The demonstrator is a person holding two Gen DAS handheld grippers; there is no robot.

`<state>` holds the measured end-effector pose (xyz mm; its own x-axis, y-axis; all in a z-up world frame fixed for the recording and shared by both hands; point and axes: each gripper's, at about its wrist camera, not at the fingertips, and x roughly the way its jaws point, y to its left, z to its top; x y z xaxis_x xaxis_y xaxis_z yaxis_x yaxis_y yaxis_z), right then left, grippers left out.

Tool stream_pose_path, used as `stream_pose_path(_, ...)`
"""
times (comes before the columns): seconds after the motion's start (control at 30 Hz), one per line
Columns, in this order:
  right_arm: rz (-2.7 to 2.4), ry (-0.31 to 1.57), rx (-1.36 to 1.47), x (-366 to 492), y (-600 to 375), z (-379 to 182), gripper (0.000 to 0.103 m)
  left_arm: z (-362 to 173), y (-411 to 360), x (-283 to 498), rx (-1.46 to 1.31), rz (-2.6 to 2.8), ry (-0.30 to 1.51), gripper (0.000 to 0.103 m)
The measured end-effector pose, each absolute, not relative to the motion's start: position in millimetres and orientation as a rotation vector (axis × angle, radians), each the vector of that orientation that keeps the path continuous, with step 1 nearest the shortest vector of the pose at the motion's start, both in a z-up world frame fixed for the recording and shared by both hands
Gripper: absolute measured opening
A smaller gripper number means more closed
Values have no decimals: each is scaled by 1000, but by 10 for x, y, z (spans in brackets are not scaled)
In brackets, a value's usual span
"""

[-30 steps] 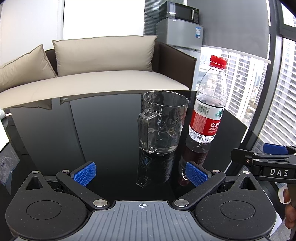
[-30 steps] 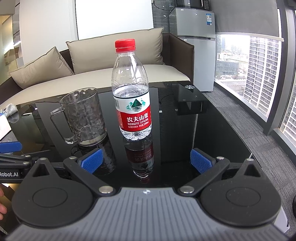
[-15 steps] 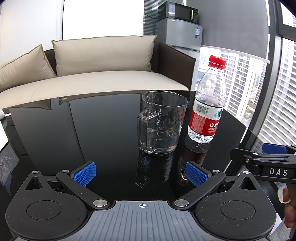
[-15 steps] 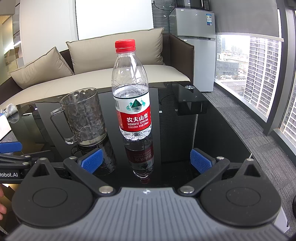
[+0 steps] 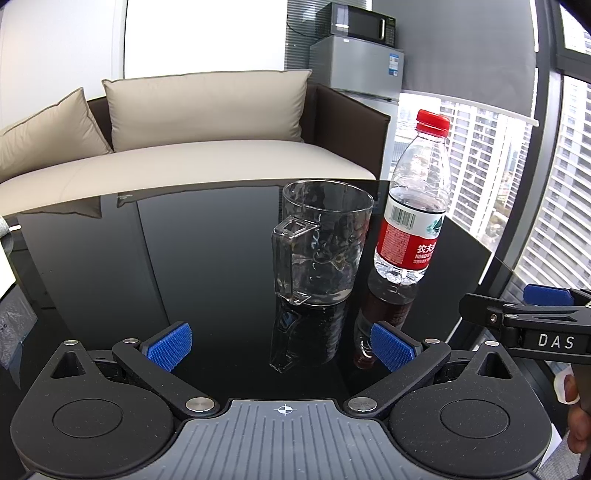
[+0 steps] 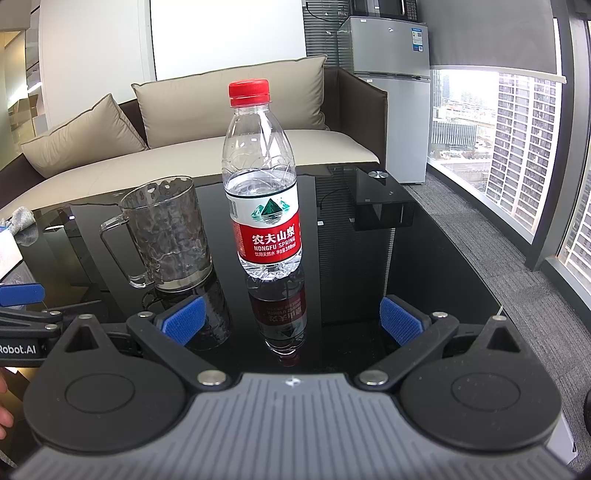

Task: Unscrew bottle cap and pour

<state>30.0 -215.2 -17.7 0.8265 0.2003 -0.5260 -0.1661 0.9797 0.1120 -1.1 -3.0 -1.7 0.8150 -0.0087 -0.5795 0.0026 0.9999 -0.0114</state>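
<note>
Bottle (image 6: 263,206) stands upright, red cap (image 6: 248,90) on, dead ahead btwn right gripper (image 6: 291,319) fingers, spread wide, empty. Glass mug (image 5: 323,242) just beside it, ahead of left gripper (image 5: 280,345), also wide. Best: clamp body w/ one, square on, then twist cap.

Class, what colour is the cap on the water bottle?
Red. The cap on the bottle shows best in the right wrist view.

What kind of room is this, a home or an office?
Probably a high-rise office lounge or apartment: a beige cushioned sofa, a small silver fridge with a black microwave on top, and tall windows facing tower blocks.
</note>
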Motion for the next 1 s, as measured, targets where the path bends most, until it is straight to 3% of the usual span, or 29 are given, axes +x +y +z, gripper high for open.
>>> stream_pose_path(1.0,157,544,50,339,-2254,-137,103,-9,-74,-2,-50,-42,623,102)
